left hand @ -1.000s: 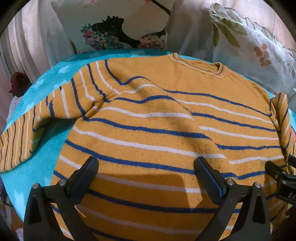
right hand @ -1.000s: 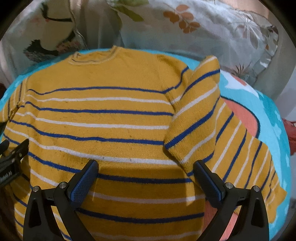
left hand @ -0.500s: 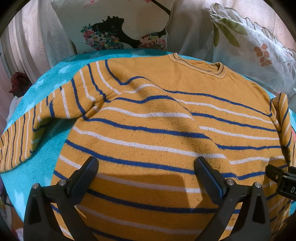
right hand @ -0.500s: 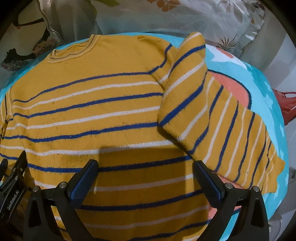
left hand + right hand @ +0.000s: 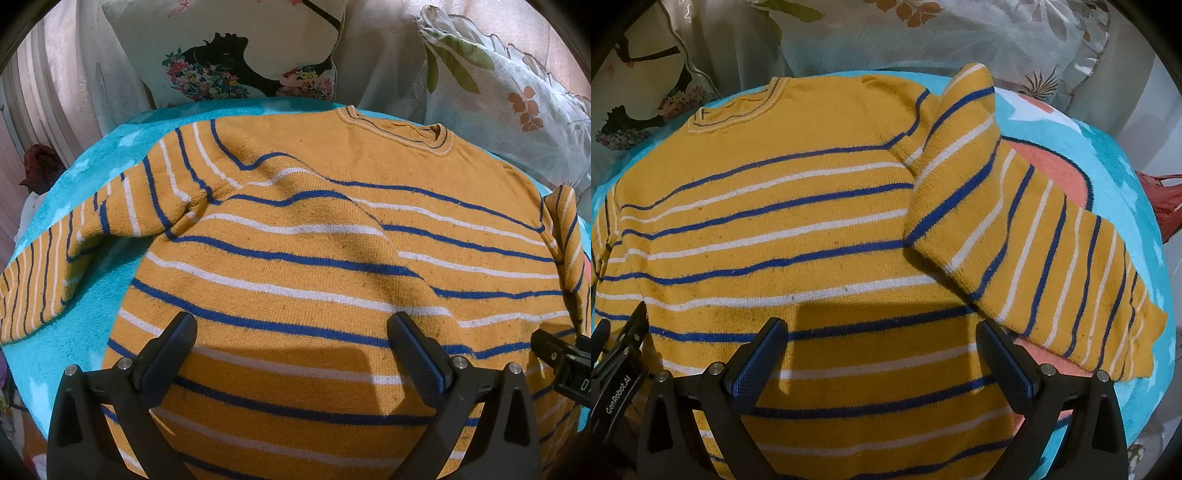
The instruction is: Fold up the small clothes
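Cushions (image 5: 240, 55) back a turquoise blanket (image 5: 92, 266) where the striped sweater (image 5: 332, 258) lies flat, collar away. Its right sleeve (image 5: 1034, 266) runs diagonally just ahead of the right hand-held gripper (image 5: 882, 354), nearer than the left hand-held gripper (image 5: 291, 347). Both hover empty, jaws spread wide.

A sweater (image 5: 314, 258) is spread flat on a blanket (image 5: 92, 173), filling the centre of both frames. Pillows (image 5: 243, 48) are propped behind it along the top. In the right wrist view, one sleeve (image 5: 1015, 240) is laid diagonally at right.
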